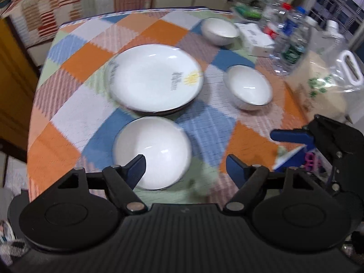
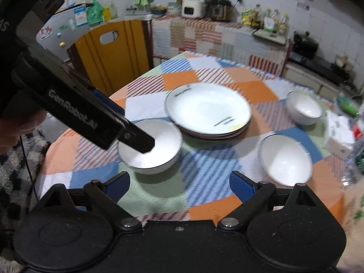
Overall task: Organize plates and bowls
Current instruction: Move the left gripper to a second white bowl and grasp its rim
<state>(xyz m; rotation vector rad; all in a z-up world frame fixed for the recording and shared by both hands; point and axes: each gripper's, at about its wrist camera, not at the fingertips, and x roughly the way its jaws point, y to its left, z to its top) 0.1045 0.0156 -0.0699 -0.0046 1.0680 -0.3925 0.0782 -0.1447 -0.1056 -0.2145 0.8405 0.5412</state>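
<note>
Overhead, patchwork tablecloth (checked) bears plates; kitchen counter behind.

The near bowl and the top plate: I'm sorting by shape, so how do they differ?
The near bowl is deep and narrower; the top plate is shallow and wider. The bowl is plain inside; the plate carries grey and yellow markings. The bowl stands alone on the cloth; the plate tops a stack. Both are white with dark rims.

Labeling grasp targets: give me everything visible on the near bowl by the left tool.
The near bowl is white, glossy like ceramic, with a thin dark rim, upright and empty on the patchwork tablecloth. It sits just in front of the plate stack; contact unclear. The left tool, jaws open, has one finger over its rim; the other is hidden.
</note>
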